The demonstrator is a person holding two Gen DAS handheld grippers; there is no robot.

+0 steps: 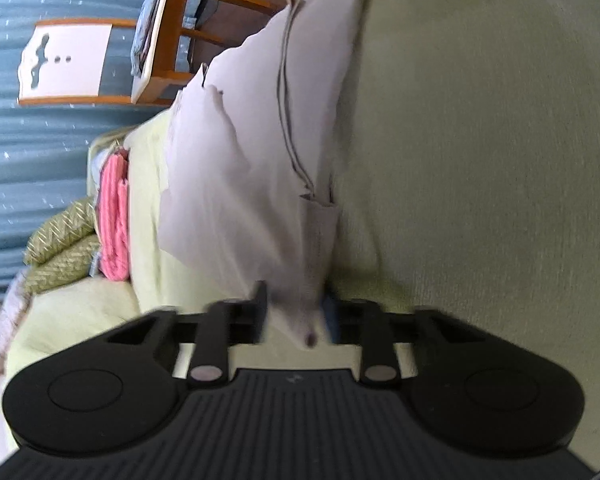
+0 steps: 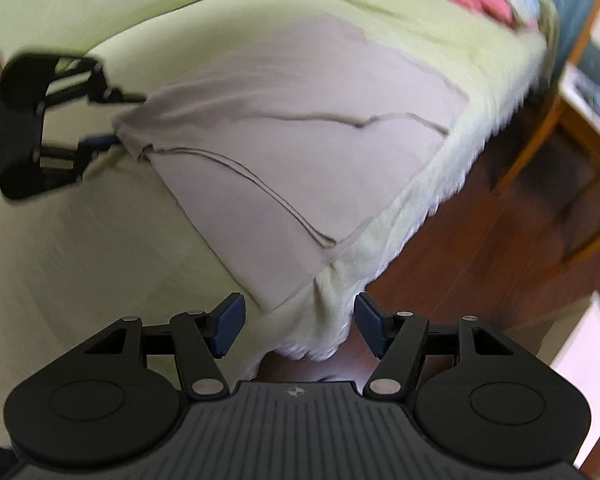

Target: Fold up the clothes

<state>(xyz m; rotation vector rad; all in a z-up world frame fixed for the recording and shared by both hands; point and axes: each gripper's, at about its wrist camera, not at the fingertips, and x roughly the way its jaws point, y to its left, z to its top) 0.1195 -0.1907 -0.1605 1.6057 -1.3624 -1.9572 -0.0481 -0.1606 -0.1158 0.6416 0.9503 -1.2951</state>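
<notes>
The garment point(image 2: 284, 128) was a pale greyish-lilac piece of cloth with thin dark seam lines running across it. It lay spread over a light green bed cover point(image 2: 440, 52), reaching close to the bed's edge, one corner hanging near that edge. Its surface was mostly flat, with soft wrinkles. The opposite corner was bunched and lifted, pinched in the left gripper point(image 1: 294, 312). Near that corner a folded layer point(image 1: 320, 216) showed a doubled edge.
</notes>
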